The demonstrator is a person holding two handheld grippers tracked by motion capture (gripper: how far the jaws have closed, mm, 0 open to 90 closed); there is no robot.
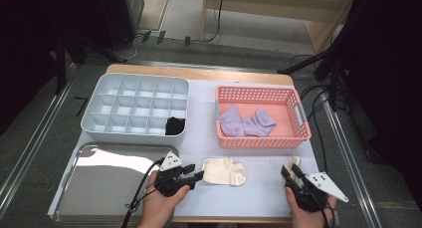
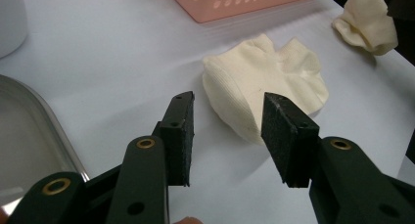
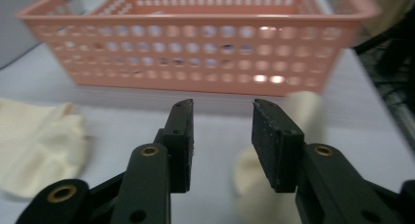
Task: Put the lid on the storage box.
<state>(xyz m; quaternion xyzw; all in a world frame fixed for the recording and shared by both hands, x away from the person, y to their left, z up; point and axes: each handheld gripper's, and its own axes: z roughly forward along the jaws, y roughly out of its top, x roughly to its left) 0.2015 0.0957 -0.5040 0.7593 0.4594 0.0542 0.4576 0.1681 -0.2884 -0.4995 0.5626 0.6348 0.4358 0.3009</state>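
Observation:
A folded cream sock [image 1: 224, 171] [image 2: 264, 87] [image 3: 39, 145] lies flat on the white table near the front edge. My left gripper [image 1: 196, 171] [image 2: 227, 99] sits just left of it and points at it, jaws open, nothing between the pads. A second cream sock [image 1: 296, 162] [image 2: 367, 21] [image 3: 259, 185], blurred in the right gripper view, lies beside my right gripper [image 1: 289, 169] [image 3: 222, 104]. That gripper is open too, facing the pink basket [image 1: 263, 138] [image 3: 215, 62], with the sock low behind its right jaw and not gripped.
Two purple socks [image 1: 246, 122] lie in the pink basket. Back left stands a white divided organiser [image 1: 134, 133] with a black sock [image 1: 174, 126] in one front compartment. A shiny metal tray [image 1: 99, 188] [image 2: 29, 136] lies at the front left, beside my left hand.

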